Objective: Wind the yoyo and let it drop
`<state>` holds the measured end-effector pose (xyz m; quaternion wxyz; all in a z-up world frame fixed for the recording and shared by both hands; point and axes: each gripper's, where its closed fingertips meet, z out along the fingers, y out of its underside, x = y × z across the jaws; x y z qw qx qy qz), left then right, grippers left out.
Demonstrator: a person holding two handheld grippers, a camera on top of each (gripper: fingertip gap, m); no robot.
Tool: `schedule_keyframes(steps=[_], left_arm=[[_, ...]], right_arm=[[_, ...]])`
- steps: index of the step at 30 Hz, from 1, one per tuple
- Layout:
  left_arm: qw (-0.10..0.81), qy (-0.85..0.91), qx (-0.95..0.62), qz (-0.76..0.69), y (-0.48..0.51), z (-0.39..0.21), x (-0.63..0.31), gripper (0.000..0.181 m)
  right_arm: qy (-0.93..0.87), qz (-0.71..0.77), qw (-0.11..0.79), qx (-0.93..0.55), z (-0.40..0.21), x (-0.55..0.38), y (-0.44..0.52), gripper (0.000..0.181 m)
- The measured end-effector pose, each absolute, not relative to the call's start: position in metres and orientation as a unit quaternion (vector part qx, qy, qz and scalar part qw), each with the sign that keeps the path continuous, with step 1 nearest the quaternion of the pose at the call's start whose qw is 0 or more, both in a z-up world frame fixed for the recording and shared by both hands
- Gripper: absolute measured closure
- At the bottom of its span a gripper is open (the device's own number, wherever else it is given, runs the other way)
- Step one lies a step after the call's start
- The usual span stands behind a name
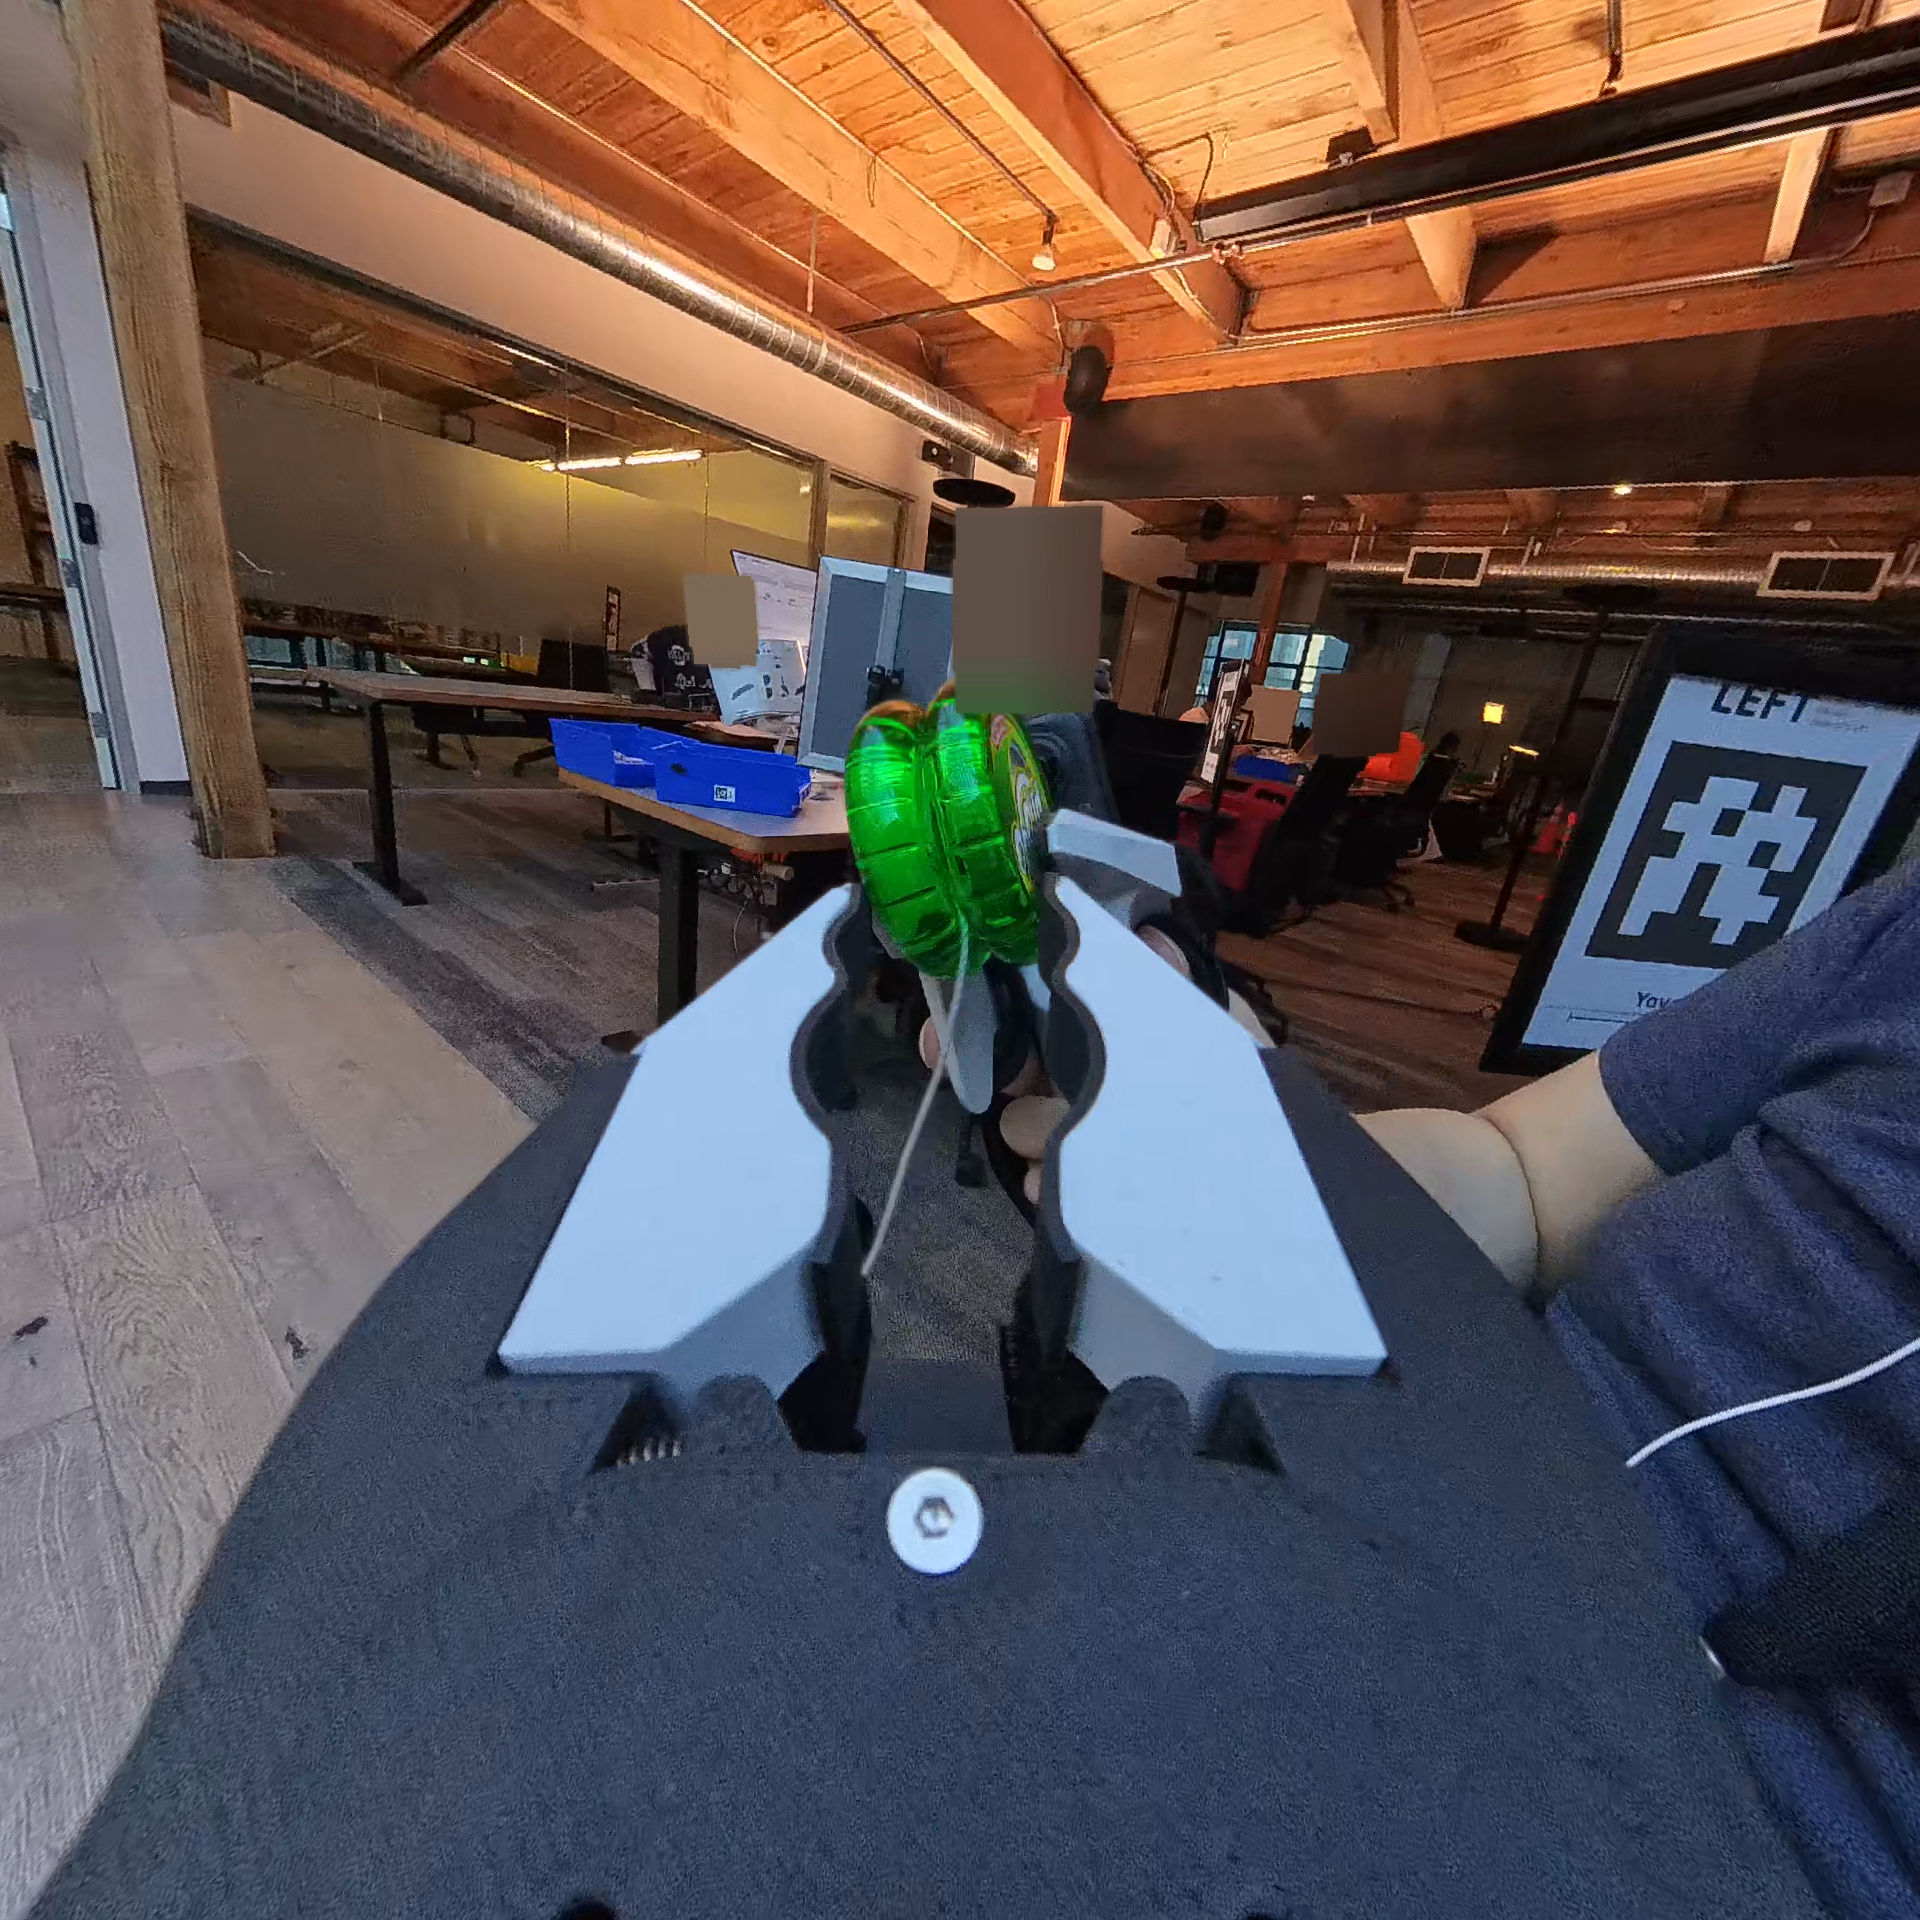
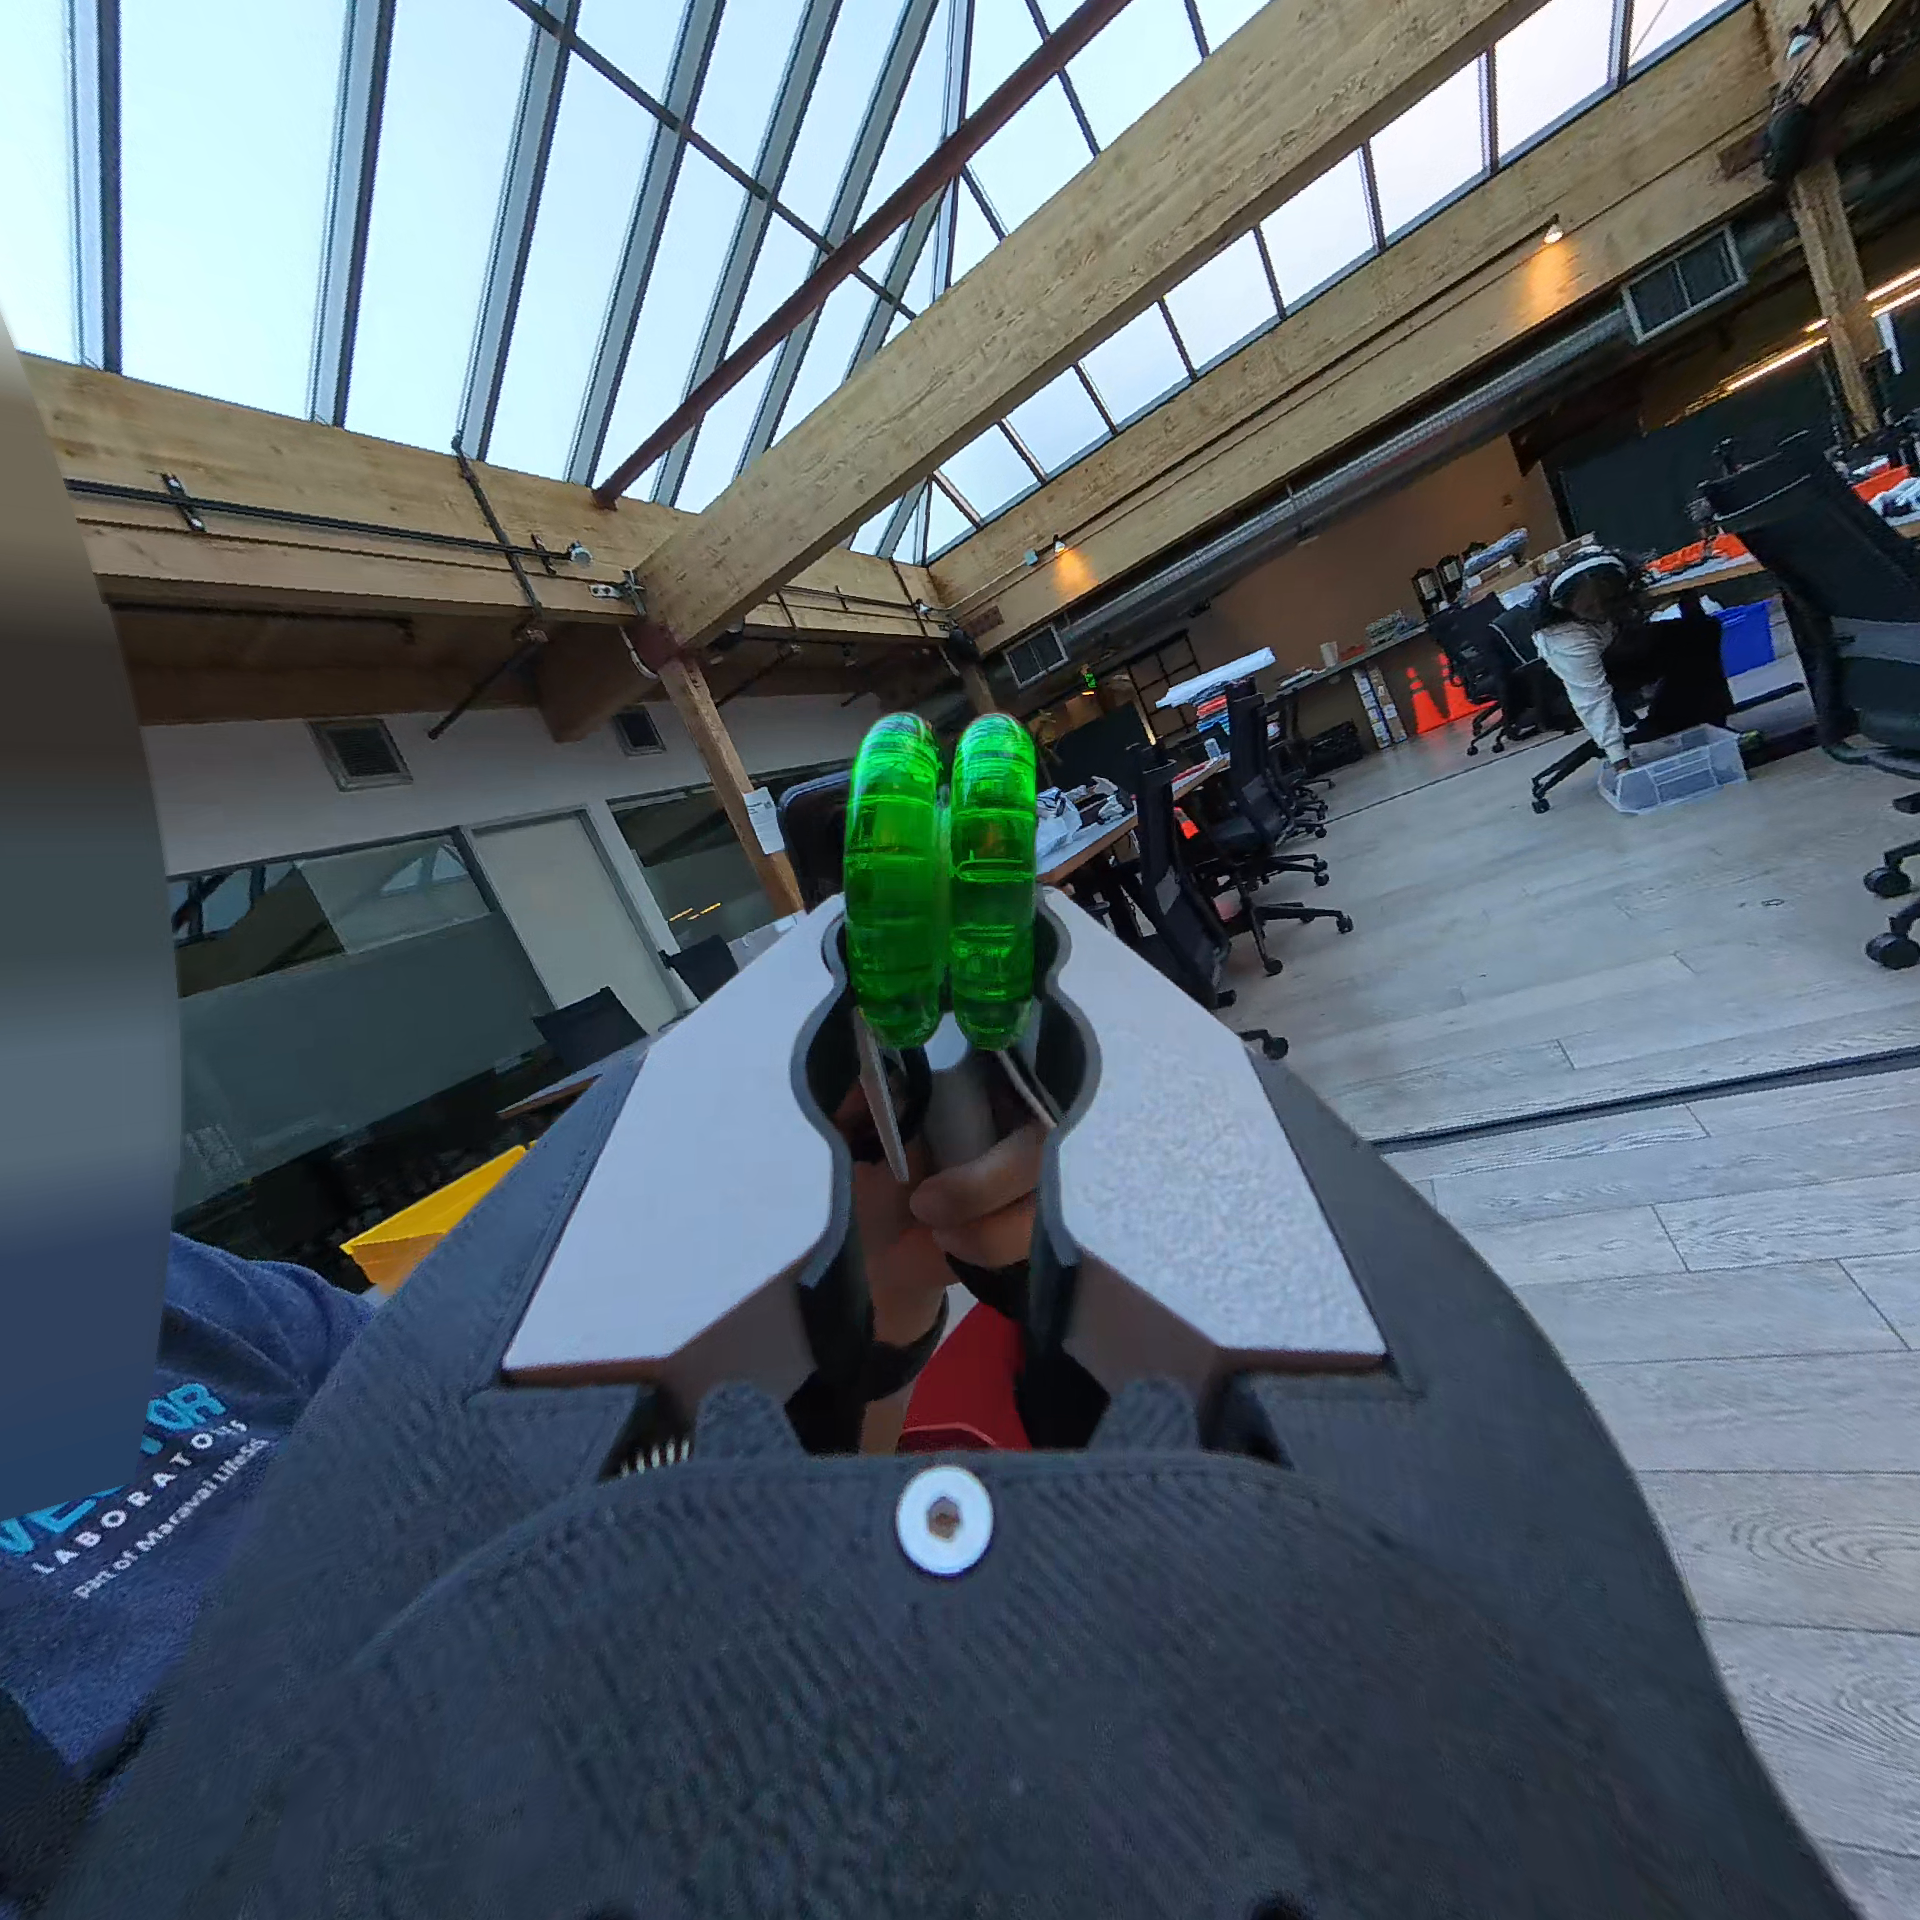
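A translucent green yoyo [image 1: 940, 831] is held up in the air, edge-on to both cameras. My left gripper [image 1: 951, 904] has its fingertips closed on the yoyo's two faces. The white string [image 1: 920, 1122] runs from the yoyo's groove down between the left fingers. Another stretch of string [image 1: 1766, 1403] lies across the person's blue shirt. In the right wrist view the yoyo [image 2: 940, 883] sits between the tips of my right gripper [image 2: 940, 935], clamped on both faces. The right gripper's grey finger [image 1: 1112, 852] shows behind the yoyo in the left wrist view, and a hand shows below the yoyo in both views.
An open office. Desks with blue bins [image 1: 727, 779] and monitors stand ahead. A board with a black and white marker [image 1: 1714, 862] stands at the right. Rows of black chairs [image 2: 1247, 862], a yellow bin [image 2: 436, 1236] and a person bent over a clear box [image 2: 1590, 644] show in the right wrist view.
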<state>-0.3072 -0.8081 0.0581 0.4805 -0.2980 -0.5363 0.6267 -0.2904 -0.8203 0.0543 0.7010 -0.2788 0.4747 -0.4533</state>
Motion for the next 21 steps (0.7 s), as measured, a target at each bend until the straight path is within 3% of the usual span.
schedule_keyframes(steps=[13,16,17,18,21], left_arm=[[0.57,-0.519,-0.279,0.573,-0.806,0.06,-0.311,0.154],[0.614,-0.496,-0.267,0.553,-0.803,0.064,-0.299,0.154],[0.621,-0.495,-0.265,0.547,-0.803,0.063,-0.298,0.154],[0.625,-0.498,-0.261,0.542,-0.805,0.061,-0.298,0.154],[0.653,-0.504,-0.247,0.508,-0.808,0.054,-0.307,0.155]], right_arm=[[0.473,-0.581,0.508,-0.424,0.06,-0.299,-0.818,0.143],[0.466,-0.594,0.455,-0.472,0.062,-0.301,-0.817,0.122],[0.465,-0.598,0.427,-0.494,0.061,-0.302,-0.818,0.125],[0.453,-0.582,0.421,-0.528,0.057,-0.299,-0.809,0.146],[0.465,-0.535,0.384,-0.592,0.035,-0.291,-0.8,0.123]])
